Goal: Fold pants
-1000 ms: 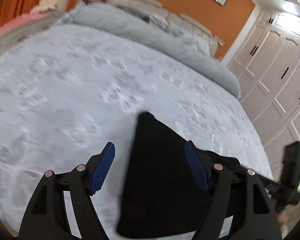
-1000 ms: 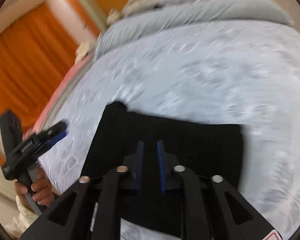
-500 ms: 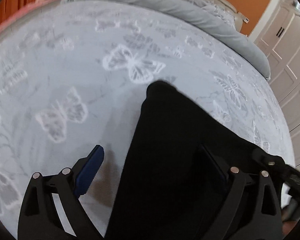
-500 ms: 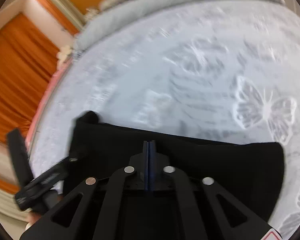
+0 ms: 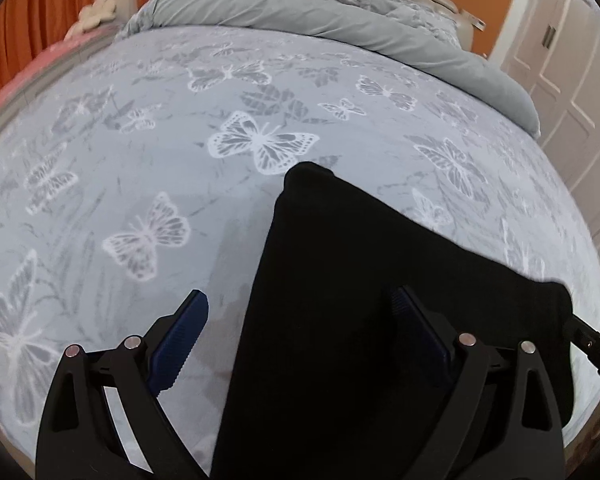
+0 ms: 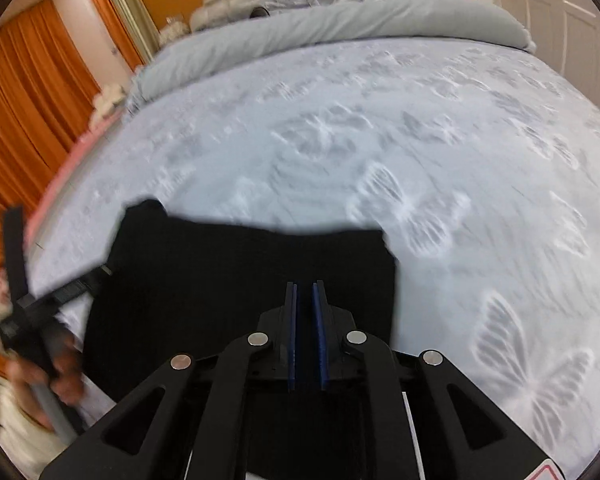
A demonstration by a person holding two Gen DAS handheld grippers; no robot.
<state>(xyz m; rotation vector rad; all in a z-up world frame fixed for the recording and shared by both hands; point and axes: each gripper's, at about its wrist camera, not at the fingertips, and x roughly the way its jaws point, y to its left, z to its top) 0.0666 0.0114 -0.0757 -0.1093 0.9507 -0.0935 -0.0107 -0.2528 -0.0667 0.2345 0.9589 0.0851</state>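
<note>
The black pants lie folded into a flat block on the butterfly-print bed cover. My left gripper hangs open just above them, straddling their left edge: one blue pad is over the bedding and the other over the cloth. In the right wrist view the pants spread out in front of my right gripper. Its jaws are opening, with a narrow gap between the pads, and I see no cloth pinched there. A hand holds the left gripper at the pants' left side.
A rolled grey duvet and pillows lie across the head of the bed. White wardrobe doors stand to the right. Orange curtains and a pink strip line the left side. The bed's near edge is right below the pants.
My left gripper opened wider and dropped closer to the pants' left edge. My right gripper shut fully, then parted a little, and it shifted toward the pants' right corner.
</note>
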